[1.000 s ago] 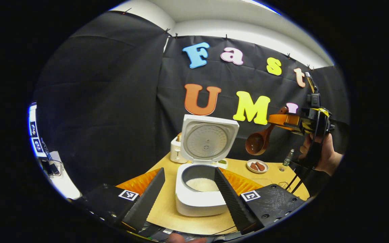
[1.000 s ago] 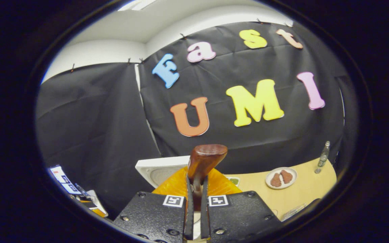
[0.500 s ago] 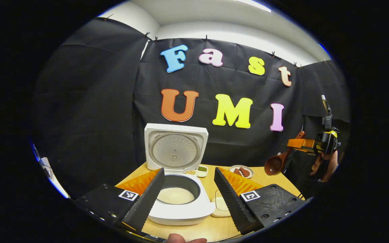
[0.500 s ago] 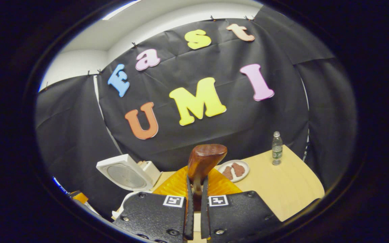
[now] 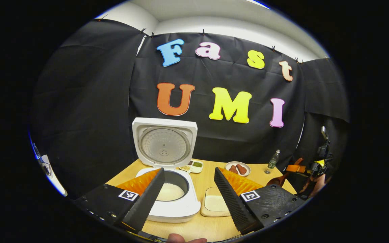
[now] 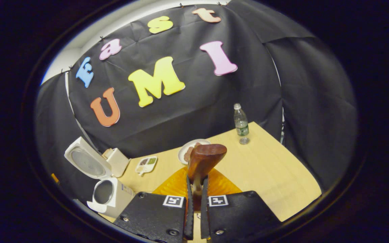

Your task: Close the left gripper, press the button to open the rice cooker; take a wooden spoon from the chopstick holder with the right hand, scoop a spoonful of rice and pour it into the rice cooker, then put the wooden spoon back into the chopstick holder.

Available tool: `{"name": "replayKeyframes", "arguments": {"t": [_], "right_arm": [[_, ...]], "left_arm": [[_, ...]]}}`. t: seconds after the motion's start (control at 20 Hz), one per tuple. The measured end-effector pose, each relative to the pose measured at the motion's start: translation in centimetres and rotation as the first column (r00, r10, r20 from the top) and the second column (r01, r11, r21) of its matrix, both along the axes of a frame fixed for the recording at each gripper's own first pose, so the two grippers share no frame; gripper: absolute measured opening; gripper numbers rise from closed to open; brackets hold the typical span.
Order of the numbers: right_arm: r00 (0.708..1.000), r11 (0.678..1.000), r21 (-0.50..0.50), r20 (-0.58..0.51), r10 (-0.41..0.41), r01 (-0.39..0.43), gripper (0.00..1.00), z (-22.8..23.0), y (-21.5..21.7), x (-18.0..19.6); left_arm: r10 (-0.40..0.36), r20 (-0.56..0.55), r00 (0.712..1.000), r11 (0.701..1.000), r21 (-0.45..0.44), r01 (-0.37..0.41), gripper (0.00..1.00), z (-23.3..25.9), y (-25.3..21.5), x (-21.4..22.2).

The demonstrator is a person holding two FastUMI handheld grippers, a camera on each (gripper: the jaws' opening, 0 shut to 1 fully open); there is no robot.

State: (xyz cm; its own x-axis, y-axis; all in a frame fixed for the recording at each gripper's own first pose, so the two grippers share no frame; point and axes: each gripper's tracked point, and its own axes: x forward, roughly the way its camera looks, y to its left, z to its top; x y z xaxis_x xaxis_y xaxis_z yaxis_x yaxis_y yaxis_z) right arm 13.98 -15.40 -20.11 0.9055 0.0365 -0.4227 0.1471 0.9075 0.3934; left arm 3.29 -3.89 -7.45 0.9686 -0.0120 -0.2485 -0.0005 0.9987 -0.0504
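On the pale wooden desk: clear plastic water bottle upright near the back wall, small white plate of brown pieces, white divided dish.

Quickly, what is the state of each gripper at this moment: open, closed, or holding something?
Left gripper: open, fingers spread wide, holding nothing.
Right gripper: closed on the wooden spoon, both fingers pressing its handle.

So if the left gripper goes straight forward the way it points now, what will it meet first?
Probably the open rice cooker: its pot sits just ahead of the left gripper, partly behind one finger. A shallow dish of rice lies beside it in the gap. Depth is unclear.
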Motion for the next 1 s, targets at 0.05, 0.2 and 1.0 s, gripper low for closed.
{"name": "replayKeyframes", "arguments": {"t": [0.05, 0.2, 1.0], "right_arm": [[1.000, 1.000, 0.004, -0.021, 0.004, -0.004, 0.13, -1.4, 0.0, 0.1], [0.996, 1.000, 0.004, -0.084, 0.003, -0.003, 0.13, -5.5, 0.1, 0.5], [0.992, 0.999, 0.026, -0.122, -0.015, 0.018, 0.49, -9.8, -0.1, 1.1]], "left_arm": [[0.009, -0.009, 1.000, 1.000, 0.004, -0.009, 0.94, -0.3, 0.1, -0.2], [0.027, -0.045, 0.999, 1.000, 0.014, -0.027, 0.94, -1.0, 0.1, -0.5], [0.044, 0.058, 0.997, 0.997, 0.060, -0.047, 0.95, 5.1, 2.4, 5.0]]}}
